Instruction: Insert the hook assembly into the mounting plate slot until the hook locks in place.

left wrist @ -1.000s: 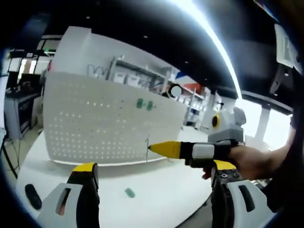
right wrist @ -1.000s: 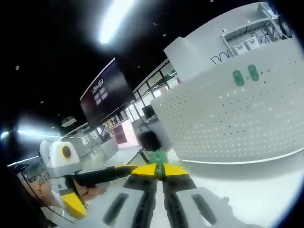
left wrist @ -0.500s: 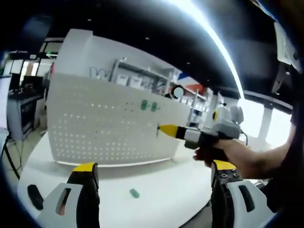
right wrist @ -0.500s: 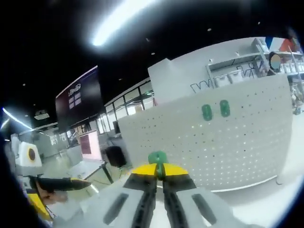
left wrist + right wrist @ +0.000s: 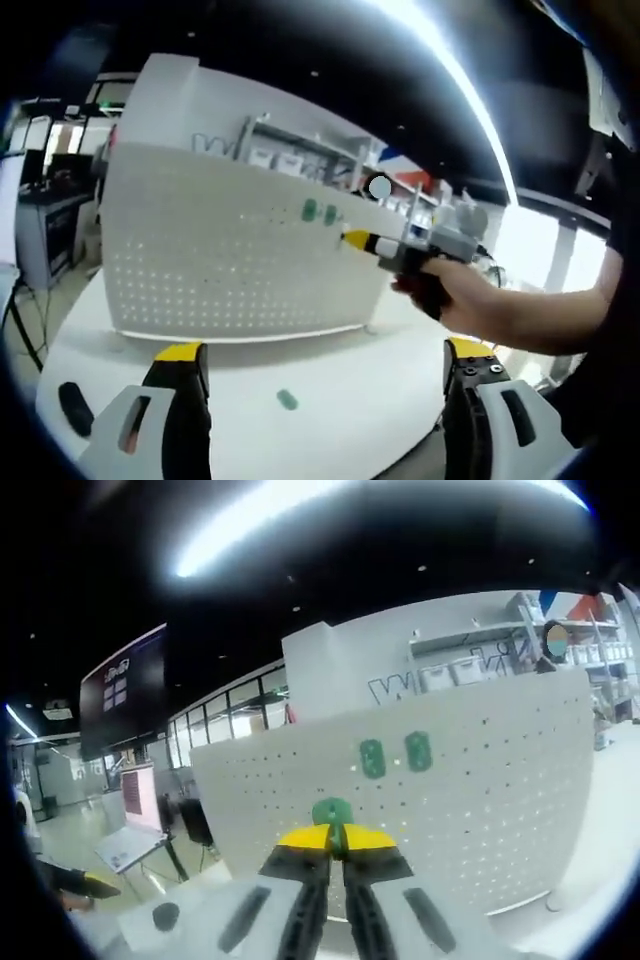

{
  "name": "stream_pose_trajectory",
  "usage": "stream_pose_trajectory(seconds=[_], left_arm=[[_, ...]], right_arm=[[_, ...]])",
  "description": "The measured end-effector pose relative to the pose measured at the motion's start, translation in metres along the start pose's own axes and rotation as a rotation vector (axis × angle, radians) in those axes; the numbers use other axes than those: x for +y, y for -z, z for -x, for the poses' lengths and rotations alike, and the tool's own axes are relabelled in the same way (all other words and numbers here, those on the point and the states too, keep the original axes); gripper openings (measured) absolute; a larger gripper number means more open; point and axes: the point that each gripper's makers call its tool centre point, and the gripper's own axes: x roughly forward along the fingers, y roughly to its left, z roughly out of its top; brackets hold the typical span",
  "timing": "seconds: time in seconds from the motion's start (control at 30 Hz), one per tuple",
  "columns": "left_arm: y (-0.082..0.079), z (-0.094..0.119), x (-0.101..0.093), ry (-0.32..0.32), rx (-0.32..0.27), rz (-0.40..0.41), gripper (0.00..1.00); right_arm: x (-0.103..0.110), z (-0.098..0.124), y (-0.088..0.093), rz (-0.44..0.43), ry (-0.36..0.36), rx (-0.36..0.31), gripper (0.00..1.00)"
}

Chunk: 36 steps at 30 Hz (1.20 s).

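Your hook (image 5: 332, 811) is a small green plastic piece with a rounded head, pinched at the tips of your right tongs (image 5: 336, 842), which are clenched on it. It sits straight ahead of the tongs, in line with them, so its long axis seems to point at the board (image 5: 480, 810). The white perforated board stands upright on the white counter (image 5: 330, 385), facing you.

In the right gripper view the hook lies below and a little left of two green hooks (image 5: 394, 755) already set side by side in the board. The gap between your hook and the board face cannot be judged from here. The coming move looks like a straight push forward into a free slot near that pair; keep the hook square to the board.

The right hand is the one near the board: in the left gripper view the right tongs (image 5: 352, 240) reach close to the pair (image 5: 319, 212). Your left tongs (image 5: 325, 368) stand released, jaws wide apart, holding nothing, well back over the counter. A spare green piece (image 5: 288, 401) lies on the counter below them, and a dark object (image 5: 72, 407) near the counter's edge.
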Motion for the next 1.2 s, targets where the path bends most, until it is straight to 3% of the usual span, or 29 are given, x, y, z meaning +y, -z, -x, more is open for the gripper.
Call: stream_pose_trajectory(seconds=[0.53, 0.9, 1.2], left_arm=[[0.007, 0.001, 0.011, -0.017, 0.033, 0.003, 0.97], [0.007, 0.004, 0.018, -0.043, 0.042, -0.019, 0.94], [0.011, 0.006, 0.022, -0.053, 0.056, 0.008, 0.94]], right_arm=[[-0.055, -0.018, -0.018, 0.024, 0.098, -0.028, 0.01], [-0.082, -0.035, -0.025, 0.058, 0.140, -0.036, 0.01], [-0.102, -0.047, -0.033, 0.055, 0.169, -0.048, 0.01]])
